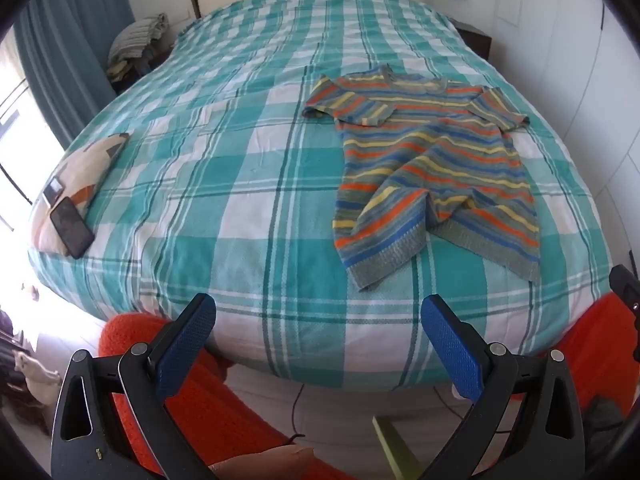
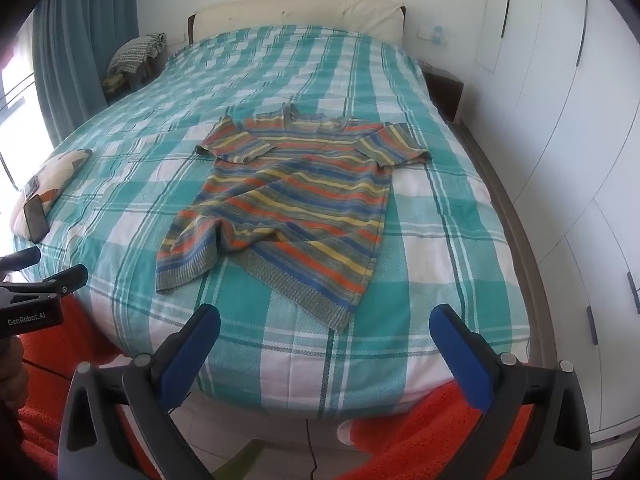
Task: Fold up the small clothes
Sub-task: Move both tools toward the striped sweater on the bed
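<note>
Ahead of both grippers: striped sweater [image 2: 288,204] lies flat on the checked bedspread [image 2: 420,288], well apart from either tool.
Long axis: neck at the far end, hem toward the grippers; near hem corner rumpled and turned over.
Nearer hand: right gripper [image 2: 324,344] faces the hem almost squarely; from the left gripper [image 1: 318,334] the sweater sits ahead and off to the right.
Left gripper: jaws spread wide, nothing between them, touching nothing.
Right gripper: jaws spread wide, empty, clear of the cloth.
Step, as judged: folding not yet begun; likely reach is for the hem.
</note>
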A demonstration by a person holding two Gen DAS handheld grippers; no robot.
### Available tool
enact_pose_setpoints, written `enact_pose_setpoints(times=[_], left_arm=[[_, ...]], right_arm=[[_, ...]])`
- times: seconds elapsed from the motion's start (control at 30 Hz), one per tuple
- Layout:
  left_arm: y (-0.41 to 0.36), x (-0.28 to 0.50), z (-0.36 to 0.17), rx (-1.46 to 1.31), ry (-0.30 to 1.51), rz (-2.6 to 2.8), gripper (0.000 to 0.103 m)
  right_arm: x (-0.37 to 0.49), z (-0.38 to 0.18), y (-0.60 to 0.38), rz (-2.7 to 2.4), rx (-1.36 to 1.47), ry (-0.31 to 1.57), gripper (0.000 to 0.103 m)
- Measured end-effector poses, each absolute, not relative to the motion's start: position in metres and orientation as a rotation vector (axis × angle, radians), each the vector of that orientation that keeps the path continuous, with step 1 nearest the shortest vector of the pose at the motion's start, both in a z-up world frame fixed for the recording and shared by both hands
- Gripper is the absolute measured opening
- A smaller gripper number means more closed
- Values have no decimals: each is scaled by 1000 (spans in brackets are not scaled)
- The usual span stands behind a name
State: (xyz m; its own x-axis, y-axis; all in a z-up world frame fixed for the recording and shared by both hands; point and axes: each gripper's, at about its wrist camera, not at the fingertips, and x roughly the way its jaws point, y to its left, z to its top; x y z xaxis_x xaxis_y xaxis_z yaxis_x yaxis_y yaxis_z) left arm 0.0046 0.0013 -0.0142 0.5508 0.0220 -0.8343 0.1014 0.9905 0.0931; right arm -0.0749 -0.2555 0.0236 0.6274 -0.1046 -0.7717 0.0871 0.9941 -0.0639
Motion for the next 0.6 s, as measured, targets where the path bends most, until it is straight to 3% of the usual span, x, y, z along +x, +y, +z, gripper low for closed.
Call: enact_pose_setpoints(times=[0.6], left_arm=[[-7,7,-26,153,1034,-52,103]], right_arm=[[-71,14,-256,-144,-36,910,103]])
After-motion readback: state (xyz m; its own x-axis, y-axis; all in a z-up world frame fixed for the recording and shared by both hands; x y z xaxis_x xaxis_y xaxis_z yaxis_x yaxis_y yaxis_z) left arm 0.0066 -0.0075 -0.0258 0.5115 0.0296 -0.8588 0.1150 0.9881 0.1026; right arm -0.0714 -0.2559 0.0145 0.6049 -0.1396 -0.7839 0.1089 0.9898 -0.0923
